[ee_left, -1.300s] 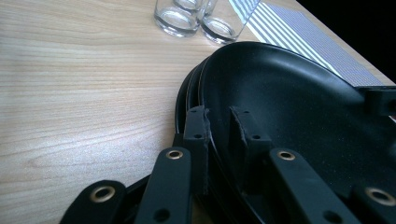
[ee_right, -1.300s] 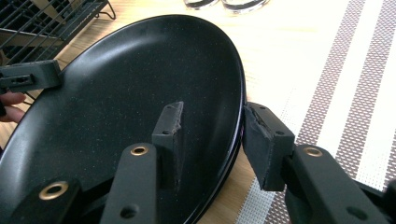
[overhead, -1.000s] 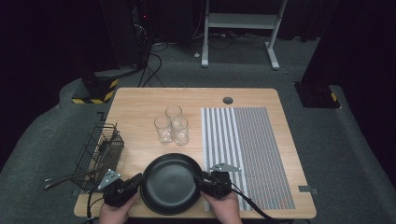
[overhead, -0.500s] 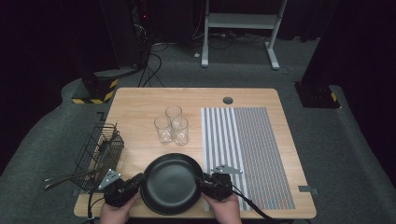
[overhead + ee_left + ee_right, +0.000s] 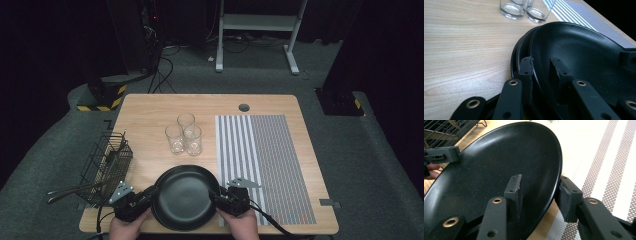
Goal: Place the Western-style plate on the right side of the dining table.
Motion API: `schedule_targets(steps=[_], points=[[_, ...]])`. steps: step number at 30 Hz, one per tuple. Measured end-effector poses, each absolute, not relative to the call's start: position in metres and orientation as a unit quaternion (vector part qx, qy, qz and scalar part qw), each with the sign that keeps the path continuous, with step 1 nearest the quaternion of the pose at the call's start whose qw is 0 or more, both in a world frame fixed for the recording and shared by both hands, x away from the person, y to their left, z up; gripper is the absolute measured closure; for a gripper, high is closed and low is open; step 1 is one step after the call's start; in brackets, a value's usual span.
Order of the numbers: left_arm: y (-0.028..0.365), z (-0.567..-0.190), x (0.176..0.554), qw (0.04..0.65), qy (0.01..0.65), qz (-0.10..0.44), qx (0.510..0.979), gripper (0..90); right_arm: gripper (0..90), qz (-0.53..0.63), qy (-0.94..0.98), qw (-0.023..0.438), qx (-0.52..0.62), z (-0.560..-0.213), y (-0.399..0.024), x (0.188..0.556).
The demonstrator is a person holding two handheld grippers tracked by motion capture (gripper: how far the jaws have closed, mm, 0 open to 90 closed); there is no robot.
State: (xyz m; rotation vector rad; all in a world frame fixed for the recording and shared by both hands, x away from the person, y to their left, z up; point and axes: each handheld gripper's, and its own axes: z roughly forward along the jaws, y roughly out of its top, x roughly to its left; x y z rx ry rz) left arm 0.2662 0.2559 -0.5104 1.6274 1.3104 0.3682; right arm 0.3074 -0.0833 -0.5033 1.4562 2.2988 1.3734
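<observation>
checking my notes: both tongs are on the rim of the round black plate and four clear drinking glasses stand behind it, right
Not quite: three clear drinking glasses stand behind the round black plate, not four, as the high view shows. The rest holds: the left tongs and right tongs sit on its rim.

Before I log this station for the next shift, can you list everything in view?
Plates: two stacked, black, near table edge, between the grippers.
Glasses: three, clear, clustered mid-table.
Wire basket: one, black, table's left edge.
Placemat: one, grey-and-white striped, table's right half.
Table: one, light wood.
Left gripper: one, black, jaws straddle the upper plate's rim; they have just been opening.
Right gripper: one, black, jaws straddle the opposite rim; they have just been opening, grip unclear.
Hands: two, at bottom edge.
</observation>
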Motion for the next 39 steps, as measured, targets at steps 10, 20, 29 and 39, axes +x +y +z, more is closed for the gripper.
schedule_targets(steps=[10,20,29,39], points=[[0.253,-0.510,0.267,0.484,0.542,0.150,0.671,73.6,63.6,0.447,0.753,0.068,0.477,-0.503,-0.086,0.300],[0.247,-0.513,0.271,0.473,0.540,0.142,0.682,73.1,63.6,0.449,0.752,0.083,0.475,-0.499,-0.087,0.301],[0.243,-0.513,0.271,0.468,0.533,0.149,0.689,70.9,64.3,0.449,0.752,0.091,0.474,-0.493,-0.088,0.309],[0.238,-0.514,0.270,0.463,0.517,0.164,0.701,65.1,57.9,0.456,0.753,0.095,0.466,-0.489,-0.089,0.318]])
